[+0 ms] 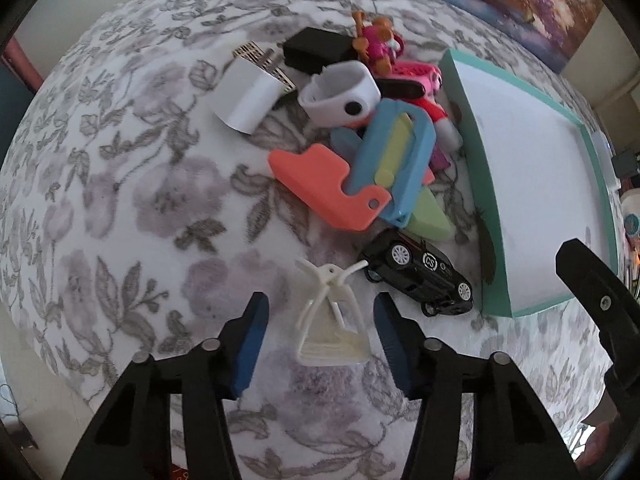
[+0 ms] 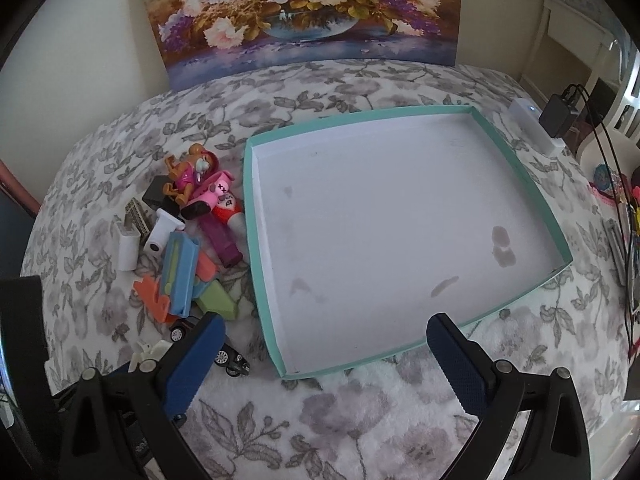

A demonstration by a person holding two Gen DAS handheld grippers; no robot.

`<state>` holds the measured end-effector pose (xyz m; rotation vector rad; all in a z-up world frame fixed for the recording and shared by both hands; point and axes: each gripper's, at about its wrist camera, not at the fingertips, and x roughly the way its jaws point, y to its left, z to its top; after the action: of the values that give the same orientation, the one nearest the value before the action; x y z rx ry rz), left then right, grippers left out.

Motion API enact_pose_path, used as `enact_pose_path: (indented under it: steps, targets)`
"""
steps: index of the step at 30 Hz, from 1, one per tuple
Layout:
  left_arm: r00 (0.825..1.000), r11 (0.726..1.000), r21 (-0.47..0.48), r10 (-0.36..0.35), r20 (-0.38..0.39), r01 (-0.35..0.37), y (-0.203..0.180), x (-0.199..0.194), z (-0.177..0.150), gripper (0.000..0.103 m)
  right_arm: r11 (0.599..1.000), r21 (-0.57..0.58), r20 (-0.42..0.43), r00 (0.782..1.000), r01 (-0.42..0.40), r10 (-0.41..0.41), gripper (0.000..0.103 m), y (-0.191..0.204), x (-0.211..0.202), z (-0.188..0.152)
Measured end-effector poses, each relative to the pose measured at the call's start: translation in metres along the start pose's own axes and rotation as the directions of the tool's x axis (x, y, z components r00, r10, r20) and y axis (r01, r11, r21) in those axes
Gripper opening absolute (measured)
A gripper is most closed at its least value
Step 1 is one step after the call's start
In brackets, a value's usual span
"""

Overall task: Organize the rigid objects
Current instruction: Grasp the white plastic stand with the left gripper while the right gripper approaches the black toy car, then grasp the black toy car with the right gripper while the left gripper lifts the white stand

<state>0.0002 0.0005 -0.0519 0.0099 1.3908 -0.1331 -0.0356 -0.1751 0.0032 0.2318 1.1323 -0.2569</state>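
Note:
A pile of small rigid things lies on the floral blanket beside a teal box lid (image 1: 476, 184) (image 2: 260, 280) with a white inside that holds nothing. My left gripper (image 1: 320, 316) is open, its blue pads on either side of a cream plastic piece (image 1: 332, 320) without touching it. A black toy car (image 1: 420, 276) (image 2: 228, 356) lies just right of it. Behind are an orange plastic shape (image 1: 320, 184), a blue frame (image 1: 396, 156), a white charger (image 1: 248, 100) and a pink figure (image 1: 380, 40). My right gripper (image 2: 326, 344) is open and empty over the lid's near edge.
A flower painting (image 2: 300, 12) leans against the wall behind the bed. A white block with a black adapter and cables (image 2: 556, 120) sits at the far right edge. The right gripper's black arm (image 1: 600, 304) shows at the right of the left wrist view.

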Motion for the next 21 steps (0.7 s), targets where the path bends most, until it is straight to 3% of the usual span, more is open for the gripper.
enact_pose_path:
  steps: [9,11,12,15,21]
  targets:
    - [0.999,0.999,0.030,0.014,-0.037,-0.013,-0.012,0.020,0.000,0.044,1.000,-0.008,-0.012,1.000,0.012,-0.013,0.102,0.001,0.004,0.000]
    - [0.999,1.000,0.028,0.015,-0.029,-0.014,-0.016,0.021,0.001,0.034,1.000,-0.011,-0.013,1.000,0.016,-0.016,0.102,0.002,0.005,-0.001]
    - [1.000,1.000,0.025,0.008,-0.024,-0.008,-0.017,0.020,0.002,0.034,1.000,-0.011,-0.013,1.000,0.016,-0.016,0.102,0.001,0.005,-0.001]
    - [1.000,1.000,0.008,-0.027,0.015,0.027,-0.016,0.009,0.000,0.033,1.000,-0.012,-0.004,1.000,0.005,-0.005,0.102,0.003,0.003,0.000]
    - [0.993,0.994,-0.108,-0.022,0.119,0.035,0.010,-0.020,0.002,0.033,0.997,-0.065,0.018,0.999,-0.036,0.037,0.102,0.017,-0.001,0.000]
